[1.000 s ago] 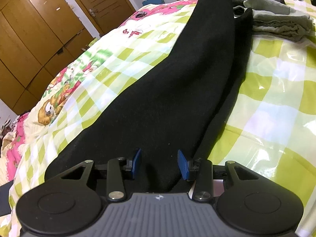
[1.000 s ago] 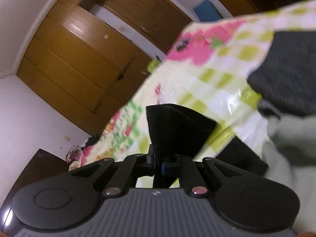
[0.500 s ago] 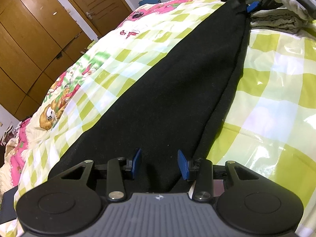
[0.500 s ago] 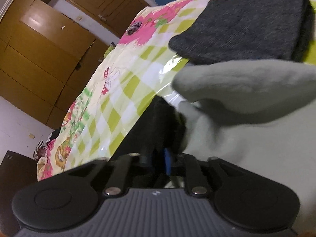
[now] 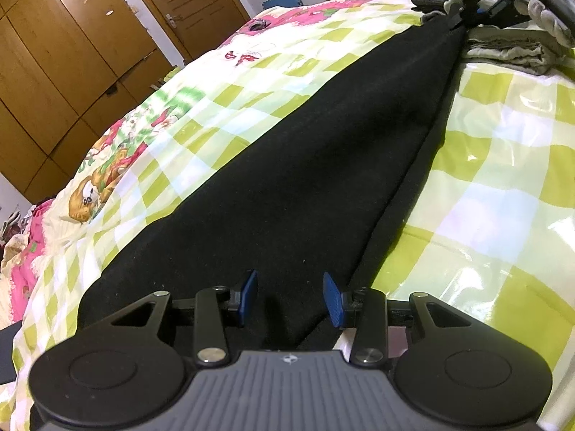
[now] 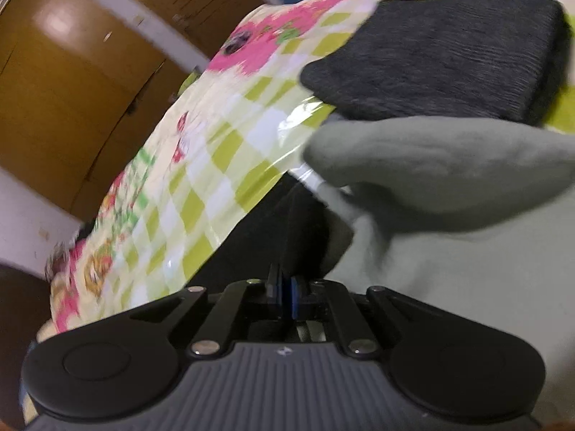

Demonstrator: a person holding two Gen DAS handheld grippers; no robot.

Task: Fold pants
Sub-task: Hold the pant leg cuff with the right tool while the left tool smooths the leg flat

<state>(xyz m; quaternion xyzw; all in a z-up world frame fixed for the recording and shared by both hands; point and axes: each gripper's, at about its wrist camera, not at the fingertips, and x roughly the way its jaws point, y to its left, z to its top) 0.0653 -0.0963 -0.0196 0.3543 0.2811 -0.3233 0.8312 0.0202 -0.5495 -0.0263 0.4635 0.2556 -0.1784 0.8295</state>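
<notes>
Wooden wardrobes stand behind a bed [image 5: 503, 186] spread with a glossy green-check cover, and that bed is your landmark.

From the left wrist view, the pants [image 5: 305, 165] lie flat along the bed, black, laid double lengthwise, one end under your left gripper [image 5: 290, 298] and the other tapering away to the far side. Your left jaws stand moderately apart with the near end of the cloth between the blue pads, and the pads do not visibly press on it; it looks like a loose hold, not a pinch. At the far end your right gripper [image 5: 463, 18] meets the tip of the pants, beside a folded grey stack [image 5: 510, 50] on the bed.

From the right wrist view, blurred, your right gripper [image 6: 285, 296] has just been closing; its jaws are nearly together with the black cloth pinched between them. Just beyond lies the pale grey garment [image 6: 449, 165], and past that a dark grey folded piece [image 6: 442, 54], both on the bed.

You appear to be at the end of the lengthwise fold, settling the far end down. Next you likely need a firm pinch with both grippers at one end, then carry it over to the other, keeping clear of the grey stack.
</notes>
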